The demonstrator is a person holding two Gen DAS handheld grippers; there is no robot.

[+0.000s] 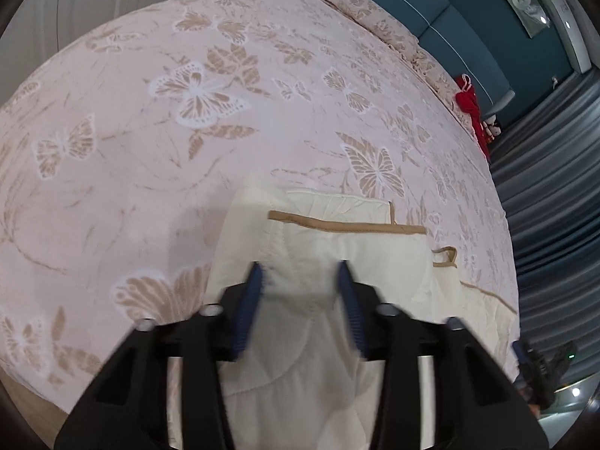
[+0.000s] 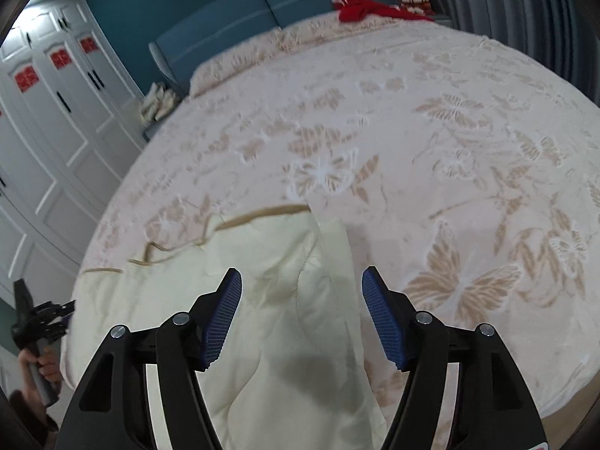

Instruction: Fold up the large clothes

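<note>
While both grippers, left point(image 1: 302, 273) and right point(image 2: 302, 281), hovered with jaws spread and empty over the cream quilted garment point(image 1: 337, 262) on the bed point(image 1: 150, 112), a shallow pinch risked snagging only its top layer.

A wide bed under a pink butterfly-print bedspread point(image 1: 150, 120) carries a cream quilted garment with tan trim point(image 1: 375, 247), pillows and red clothing point(image 2: 360, 7)
</note>
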